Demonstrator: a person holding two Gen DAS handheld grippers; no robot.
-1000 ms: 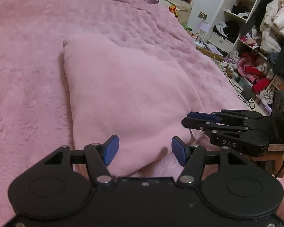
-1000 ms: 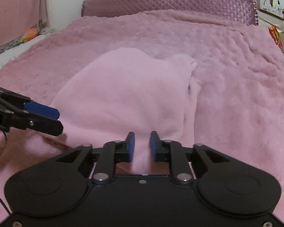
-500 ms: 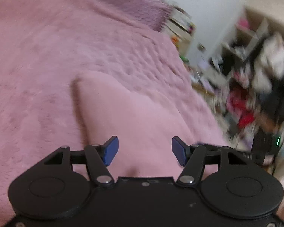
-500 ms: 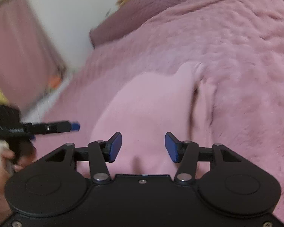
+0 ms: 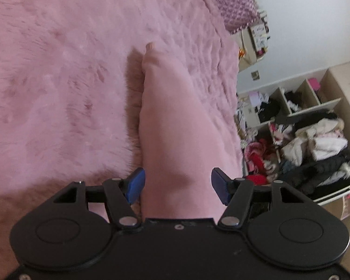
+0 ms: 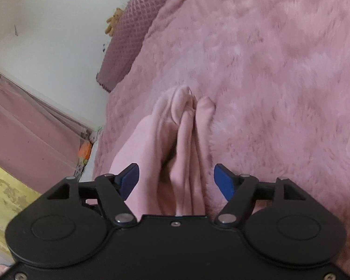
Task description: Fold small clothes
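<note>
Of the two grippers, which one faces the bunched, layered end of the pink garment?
The right gripper: the pink garment shows several stacked folds running between its open fingers. The left gripper, also open, frames one smooth, rounded fold.

Garment (image 5: 175, 121): plain pale pink, no print; cuff (image 5: 151, 45) at its far end ribbed in fine pink and white stripes. In the right wrist view the same pale pink, gathered in folds (image 6: 186, 135).

Bed blanket (image 5: 58, 70): dusty pink plush, mottled darker where the pile lies uneven.

Headboard (image 6: 126, 46): mauve, quilted diamond pattern.

Left gripper (image 5: 177, 186): black body, blue pads (image 5: 135, 184). Right gripper (image 6: 177, 179): black, blue pads (image 6: 224, 179).

Curtain (image 6: 30, 135): plain dusty rose. Wall (image 6: 58, 23): white. Soft toy (image 6: 113, 21): tan-brown. Shelf unit (image 5: 315, 98): beige; clothes in it black, white, red, pink.
</note>
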